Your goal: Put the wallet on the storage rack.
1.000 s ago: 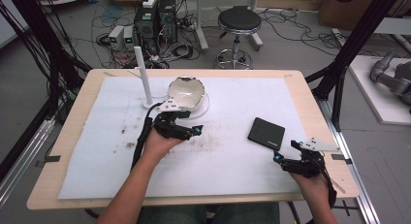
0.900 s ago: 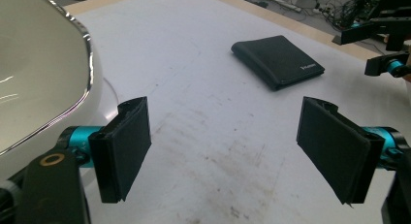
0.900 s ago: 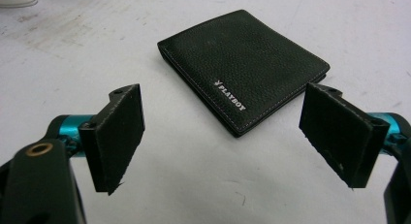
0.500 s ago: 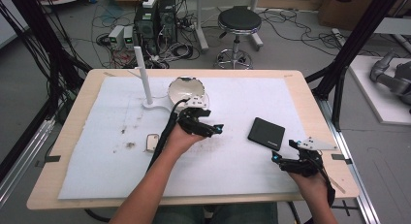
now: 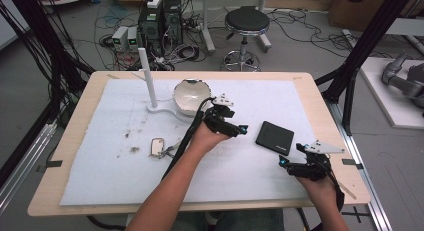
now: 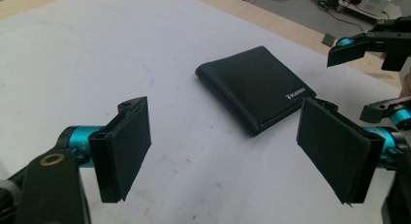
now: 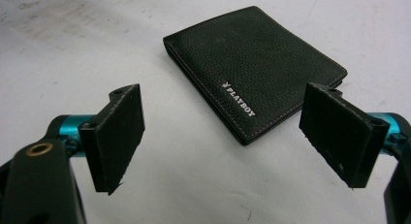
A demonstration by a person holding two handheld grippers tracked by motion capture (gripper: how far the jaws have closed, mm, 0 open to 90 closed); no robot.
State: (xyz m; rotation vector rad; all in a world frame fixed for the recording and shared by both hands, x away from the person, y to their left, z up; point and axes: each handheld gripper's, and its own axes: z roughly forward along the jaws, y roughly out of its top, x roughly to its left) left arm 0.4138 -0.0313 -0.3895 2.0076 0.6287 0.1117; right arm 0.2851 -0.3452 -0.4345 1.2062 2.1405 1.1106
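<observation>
While both of my grippers stand with their jaws spread wide and nothing between them, the black wallet (image 5: 275,137) lies closed and flat on the white mat (image 5: 90,156), right of centre and nearer the right edge than the left. From the high view I place the left gripper (image 5: 240,129) just left of the wallet, pointing right toward it, with the arm crossing the mat from the near edge. I place the right gripper (image 5: 286,162) near the wallet's near-right corner, close to the near right part of the table (image 5: 70,126), pointing left and away from me.

Seen along the left gripper (image 6: 223,151), the wallet (image 6: 254,86) lies beyond the open jaws and apart from them, its stamped corner turned to the right; the right gripper (image 6: 373,73) shows at the far right, also spread. Seen along the right gripper (image 7: 223,141), the wallet (image 7: 252,64) sits just beyond the pads, its grained cover up and white lettering near its near edge; neither pad touches it.

Farther left on the mat I see a white bowl (image 5: 191,96) beside a white upright post on a flat base (image 5: 149,81), and nearer me a small card-like item with keys (image 5: 159,147). Dark specks mark the mat's left part.
</observation>
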